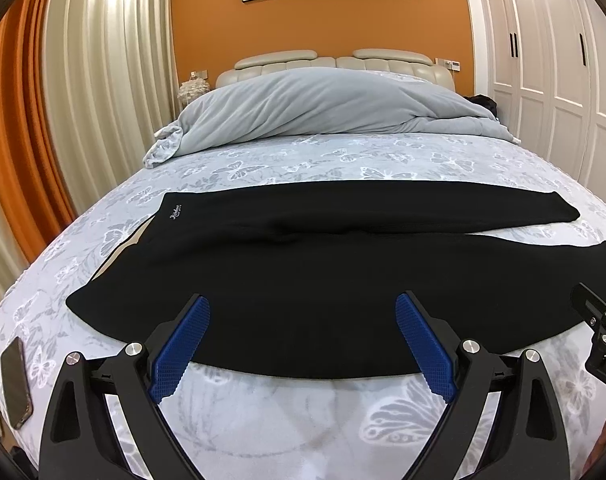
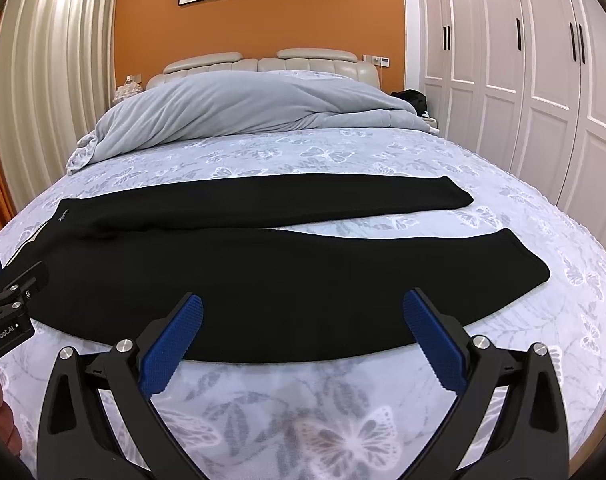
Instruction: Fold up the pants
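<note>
- Both views evenly, softly lit; light source out of frame, possibly overhead.
- Black pants (image 1: pixel 303 280) swallow nearly all fabric detail.
- Strong fisheye bowing; dark vignette at corners.
- Focus sharp; small glints on gripper bolts.

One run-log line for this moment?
pants: flat on bed, unfolded | left tool: open | right tool: open

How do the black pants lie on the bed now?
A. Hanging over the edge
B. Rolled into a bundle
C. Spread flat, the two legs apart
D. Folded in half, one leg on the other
C: the pants lie flat on the bed, with a strip of sheet showing between the two legs.
</note>
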The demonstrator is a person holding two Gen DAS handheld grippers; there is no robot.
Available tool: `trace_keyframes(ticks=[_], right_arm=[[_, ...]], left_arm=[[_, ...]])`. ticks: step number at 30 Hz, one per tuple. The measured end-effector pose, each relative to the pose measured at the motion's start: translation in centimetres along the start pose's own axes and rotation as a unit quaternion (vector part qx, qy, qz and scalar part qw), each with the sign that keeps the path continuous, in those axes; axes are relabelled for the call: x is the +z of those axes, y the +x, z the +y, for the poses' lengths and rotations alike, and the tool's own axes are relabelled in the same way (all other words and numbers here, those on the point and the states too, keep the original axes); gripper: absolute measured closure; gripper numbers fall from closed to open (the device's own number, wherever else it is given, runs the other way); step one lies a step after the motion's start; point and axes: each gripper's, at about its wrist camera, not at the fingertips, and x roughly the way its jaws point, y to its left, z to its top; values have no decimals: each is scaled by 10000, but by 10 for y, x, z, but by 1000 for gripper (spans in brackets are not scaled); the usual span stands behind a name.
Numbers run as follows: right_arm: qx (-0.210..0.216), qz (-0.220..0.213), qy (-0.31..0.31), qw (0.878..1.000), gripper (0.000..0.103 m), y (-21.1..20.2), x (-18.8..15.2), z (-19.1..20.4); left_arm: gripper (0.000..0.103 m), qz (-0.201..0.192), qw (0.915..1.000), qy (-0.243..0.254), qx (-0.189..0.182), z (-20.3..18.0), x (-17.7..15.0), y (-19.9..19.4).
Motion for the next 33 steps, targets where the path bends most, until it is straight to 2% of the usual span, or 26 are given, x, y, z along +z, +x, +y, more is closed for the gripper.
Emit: trace_keyframes(ticks=[33], right_arm=[[18, 5, 3, 10000, 5, -1, 1, 0]], left_arm=[[12, 16, 10000, 36, -13, 1, -2, 3]])
